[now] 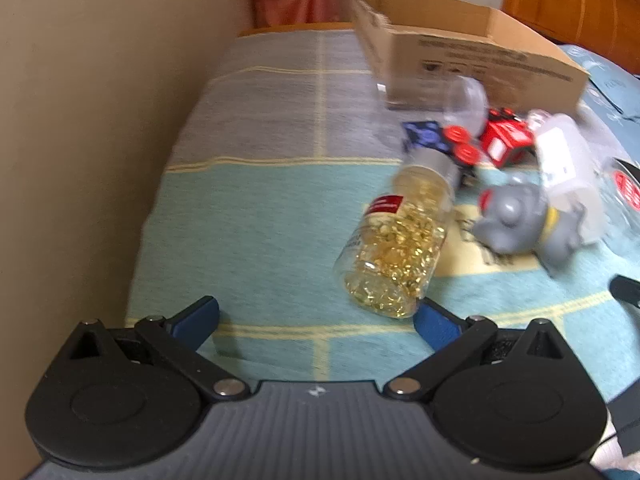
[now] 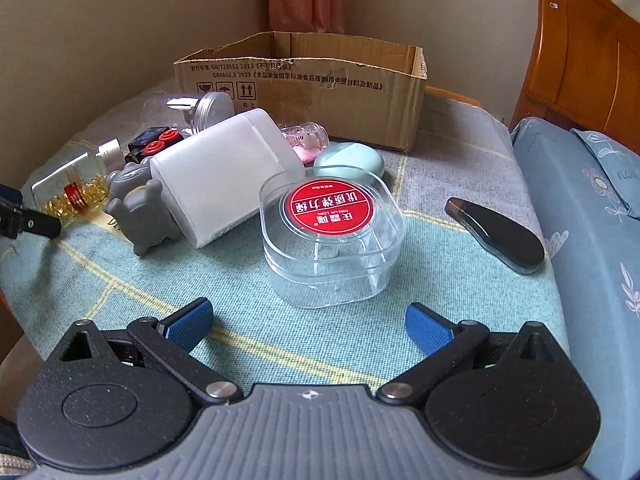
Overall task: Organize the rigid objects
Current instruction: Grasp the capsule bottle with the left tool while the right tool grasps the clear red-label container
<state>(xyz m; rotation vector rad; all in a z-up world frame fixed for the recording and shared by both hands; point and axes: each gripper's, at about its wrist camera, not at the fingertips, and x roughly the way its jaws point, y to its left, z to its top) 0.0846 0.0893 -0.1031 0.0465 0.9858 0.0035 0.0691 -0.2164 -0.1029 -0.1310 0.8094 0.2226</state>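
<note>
The left gripper [image 1: 318, 318] is held low over the checked cloth [image 1: 256, 216] with its blue-padded fingers [image 1: 200, 316] spread wide and nothing between them. Just ahead of its right finger, a clear bottle of golden capsules [image 1: 394, 242] is seen lying on its side, its base nearest the gripper and its silver cap pointing away; whether the base touches the finger cannot be told. Beyond the bottle, a grey toy figure [image 1: 520, 216] is found to its right, with a red toy vehicle [image 1: 506, 142] and a dark piece with red discs [image 1: 444, 140] further back. The view is blurred.

The right gripper [image 2: 308, 322] is likewise held wide apart and empty above the cloth. Directly ahead of it, centred between the fingers and near them but apart, a clear plastic box with a round red label [image 2: 334, 236] is set flat. Behind the box to the left, a frosted white container [image 2: 222, 176] is seen tipped over, leaning against the grey toy figure. A pale green oval case [image 2: 350, 160] and a pink item [image 2: 306, 142] are placed behind the clear box. A black oval object [image 2: 500, 232] lies well to the right, near a blue floral pillow [image 2: 592, 216]. At the back, an open cardboard box [image 2: 320, 92] is stood against the wall.
</note>
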